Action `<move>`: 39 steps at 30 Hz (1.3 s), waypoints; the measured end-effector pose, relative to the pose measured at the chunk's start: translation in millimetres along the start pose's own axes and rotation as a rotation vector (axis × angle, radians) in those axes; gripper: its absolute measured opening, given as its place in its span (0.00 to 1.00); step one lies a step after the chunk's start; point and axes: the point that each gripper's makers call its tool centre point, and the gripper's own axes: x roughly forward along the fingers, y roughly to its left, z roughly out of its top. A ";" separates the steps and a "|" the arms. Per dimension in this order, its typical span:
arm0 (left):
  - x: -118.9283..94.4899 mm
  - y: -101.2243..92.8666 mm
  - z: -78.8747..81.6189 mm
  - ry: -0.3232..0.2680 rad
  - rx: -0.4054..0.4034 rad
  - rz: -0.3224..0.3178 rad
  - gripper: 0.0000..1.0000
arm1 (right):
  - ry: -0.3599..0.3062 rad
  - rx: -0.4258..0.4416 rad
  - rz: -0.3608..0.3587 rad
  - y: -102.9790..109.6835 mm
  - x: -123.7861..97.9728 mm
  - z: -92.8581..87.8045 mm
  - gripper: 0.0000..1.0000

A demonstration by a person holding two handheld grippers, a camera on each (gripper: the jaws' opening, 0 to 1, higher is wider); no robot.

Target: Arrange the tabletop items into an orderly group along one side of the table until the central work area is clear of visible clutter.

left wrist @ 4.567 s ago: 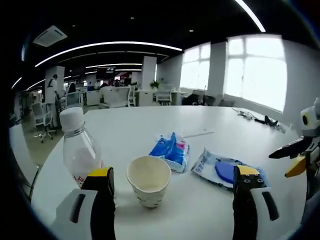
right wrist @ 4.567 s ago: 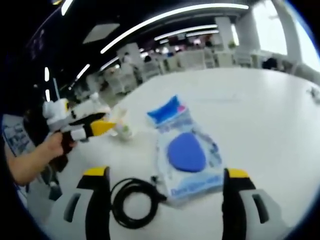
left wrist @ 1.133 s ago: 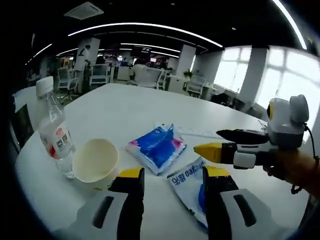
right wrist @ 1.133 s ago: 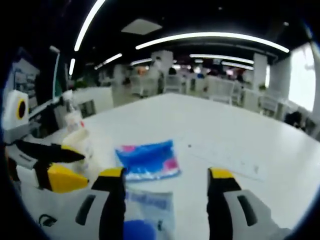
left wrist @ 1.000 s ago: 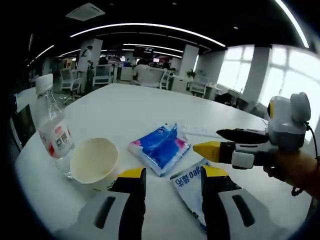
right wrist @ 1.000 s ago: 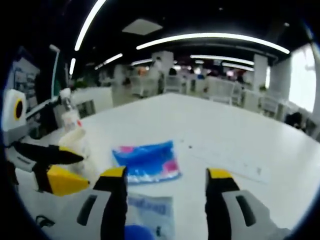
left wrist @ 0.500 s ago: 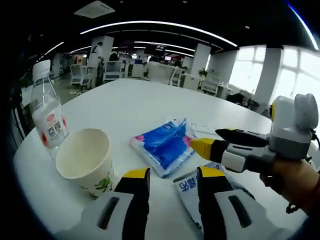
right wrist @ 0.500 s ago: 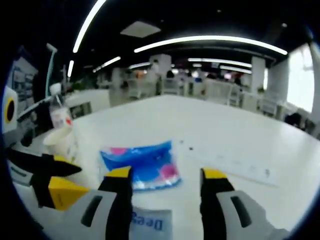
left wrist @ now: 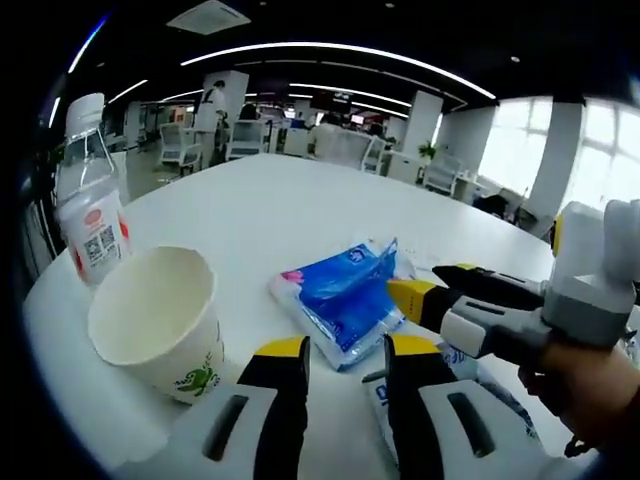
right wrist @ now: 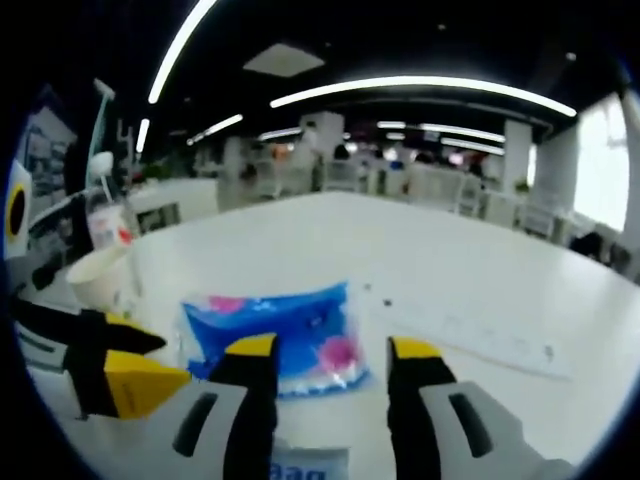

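Here the left gripper (left wrist: 342,352), jaws parted narrowly and empty, faces the blue tissue pack (left wrist: 345,297) at 12 o'clock on the white table (left wrist: 250,210). The paper cup (left wrist: 155,320) sits at 9 o'clock and the water bottle (left wrist: 88,200) at 10 o'clock. The right gripper (right wrist: 333,352), jaws likewise slightly apart and holding nothing, hovers just before the same pack (right wrist: 270,334).

A broad white desk (left wrist: 260,215) stands in an open-plan office. Long curved strip lights (left wrist: 340,55) run across the dark ceiling, with a square air vent (left wrist: 208,16) beside them. Beyond the desk stand white columns (left wrist: 228,105), office chairs (left wrist: 175,150) and other workstations. Bright windows (left wrist: 585,150) line the wall past the desk's far edge.
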 end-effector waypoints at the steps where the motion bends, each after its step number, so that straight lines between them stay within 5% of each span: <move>1: 0.8 -0.7 -0.4 0.003 -0.004 -0.003 0.26 | 0.000 0.005 0.000 0.0 0.8 0.0 0.37; 28: 6.4 0.6 -16.7 0.058 0.032 -0.004 0.02 | 0.033 0.005 -0.079 -22.6 11.5 -12.3 0.02; 39: 6.5 -0.3 -17.0 0.073 0.030 -0.030 0.00 | 0.062 -0.033 -0.066 -22.4 6.4 -16.4 0.00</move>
